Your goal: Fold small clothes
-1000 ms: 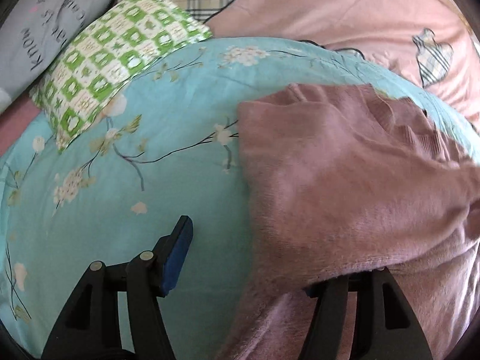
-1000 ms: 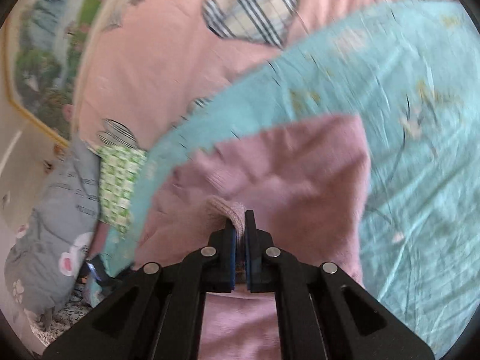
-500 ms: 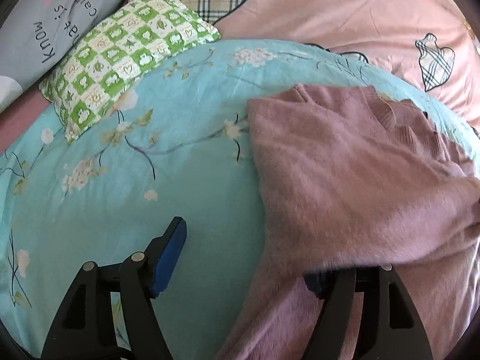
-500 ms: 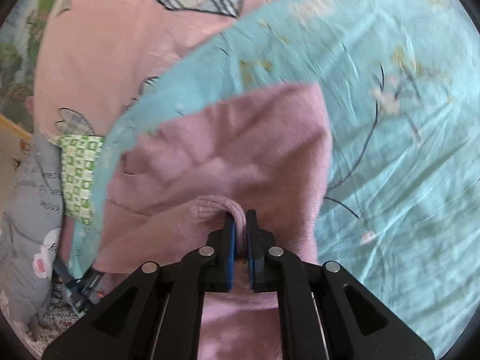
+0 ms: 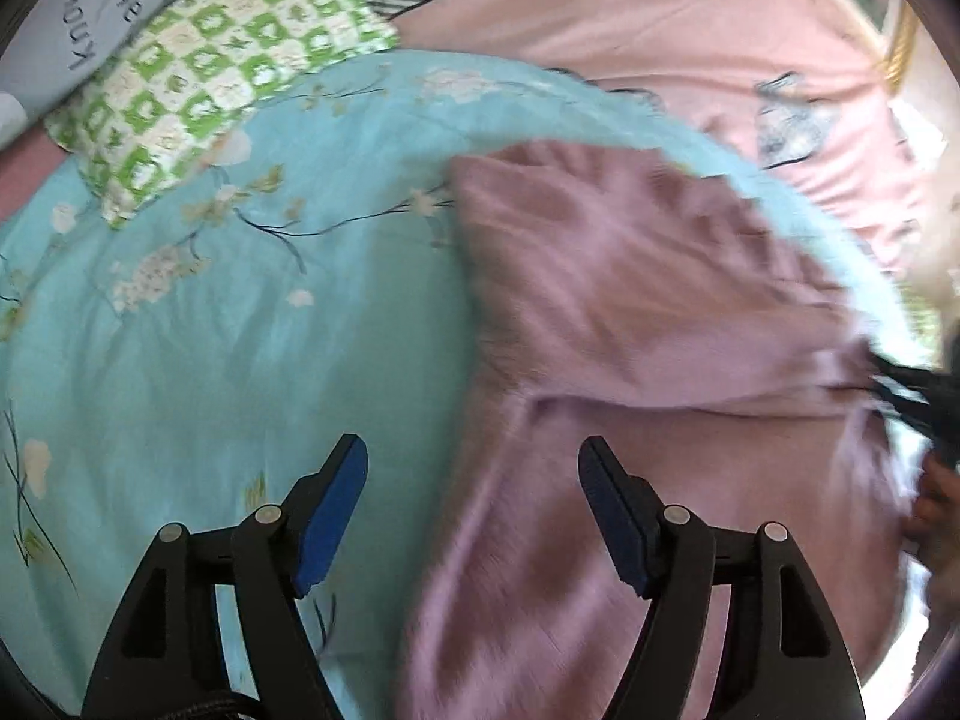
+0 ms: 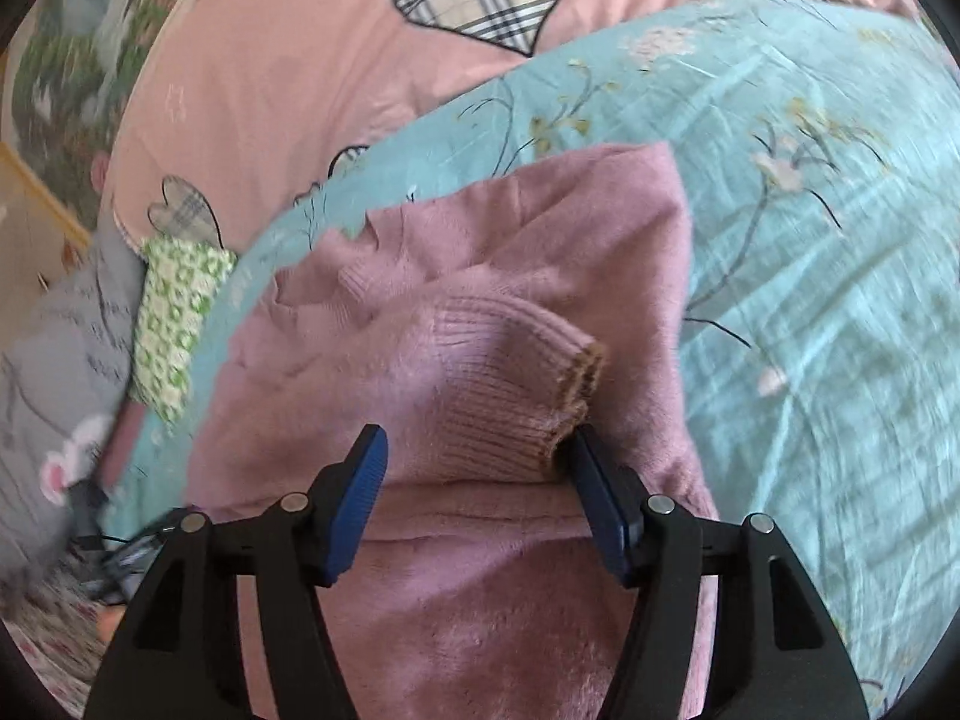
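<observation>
The pink sweater (image 6: 480, 312) lies flat on the blue floral quilt (image 6: 810, 240), its body running away from both tools toward the pink sheet (image 6: 270, 90). One sleeve is folded across the body; its ribbed cuff (image 6: 516, 396) rests just ahead of the right gripper (image 6: 477, 468), pointing right. Right gripper: jaws wide apart, holding nothing, right finger touching the cuff. Left gripper (image 5: 474, 474): jaws wide apart, empty, straddling the sweater's left edge. The right gripper is nearer the cuff. No containers are visible.
</observation>
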Available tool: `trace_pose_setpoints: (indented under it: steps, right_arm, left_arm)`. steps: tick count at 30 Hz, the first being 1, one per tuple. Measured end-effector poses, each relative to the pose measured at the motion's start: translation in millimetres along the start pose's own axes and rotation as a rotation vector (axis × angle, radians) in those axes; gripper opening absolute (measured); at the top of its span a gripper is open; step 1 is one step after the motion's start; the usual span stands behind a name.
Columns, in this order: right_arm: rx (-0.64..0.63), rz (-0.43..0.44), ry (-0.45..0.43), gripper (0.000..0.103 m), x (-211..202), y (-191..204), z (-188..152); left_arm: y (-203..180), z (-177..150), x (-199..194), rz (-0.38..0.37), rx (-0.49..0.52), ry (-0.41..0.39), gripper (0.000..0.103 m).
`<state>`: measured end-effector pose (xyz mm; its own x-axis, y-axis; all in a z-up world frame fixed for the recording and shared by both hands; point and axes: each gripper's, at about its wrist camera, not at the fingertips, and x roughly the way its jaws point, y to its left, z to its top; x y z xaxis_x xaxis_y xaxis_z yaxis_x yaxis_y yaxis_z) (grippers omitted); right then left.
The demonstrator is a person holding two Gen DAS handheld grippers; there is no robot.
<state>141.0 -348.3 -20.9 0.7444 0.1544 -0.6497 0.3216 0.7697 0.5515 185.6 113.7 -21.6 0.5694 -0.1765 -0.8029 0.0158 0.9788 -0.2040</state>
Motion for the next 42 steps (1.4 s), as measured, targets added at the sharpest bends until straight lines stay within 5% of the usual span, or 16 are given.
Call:
trace_pose_setpoints:
  steps: [3, 5, 7, 12, 16, 18, 20, 22, 27, 32, 36, 42]
  right_arm:
    - [-0.015, -0.022, 0.017, 0.052, 11, 0, 1]
    - [-0.004, -0.017, 0.048, 0.018, 18, -2, 0]
    - [0.027, 0.012, 0.055, 0.007, 20, -5, -3]
    - [0.047, 0.040, 0.013, 0.005, 4, -6, -3]
    - [0.036, 0.044, -0.013, 0.003, -11, -1, 0]
    - [0.031, 0.048, -0.032, 0.003, -21, 2, 0]
    - [0.026, 0.057, -0.074, 0.003, -38, 6, -1]
    - [0.018, 0.041, -0.089, 0.002, -49, 6, -3]
    - [0.043, -0.076, 0.026, 0.002, -28, -23, -17]
    - [0.110, -0.168, 0.037, 0.002, -36, -36, -21]
    - [-0.010, -0.139, -0.073, 0.002, -65, -5, -17]
    - [-0.084, 0.058, -0.053, 0.002, -33, 42, 11]
  left_arm:
    - [7, 20, -11, -0.031, -0.022, -0.024, 0.080]
    - [12, 46, 2, -0.057, -0.048, -0.014, 0.082]
    - [14, 72, 28, -0.072, -0.065, 0.019, 0.082]
    - [18, 115, 110, -0.106, -0.119, 0.176, 0.082]
    - [5, 128, 120, -0.069, -0.062, 0.131, 0.080]
    - [-2, 129, 122, -0.055, -0.029, 0.113, 0.055]
    - [-10, 129, 122, -0.074, 0.004, 0.100, 0.017]
    - [-16, 129, 115, -0.019, 0.035, 0.058, 0.008]
    - [-10, 129, 116, 0.081, 0.006, 0.010, 0.007]
    - [1, 126, 104, 0.121, -0.029, 0.008, 0.011]
    - [-7, 117, 64, 0.131, -0.019, -0.052, 0.019]
    - [-56, 105, 47, -0.039, 0.093, -0.050, 0.022]
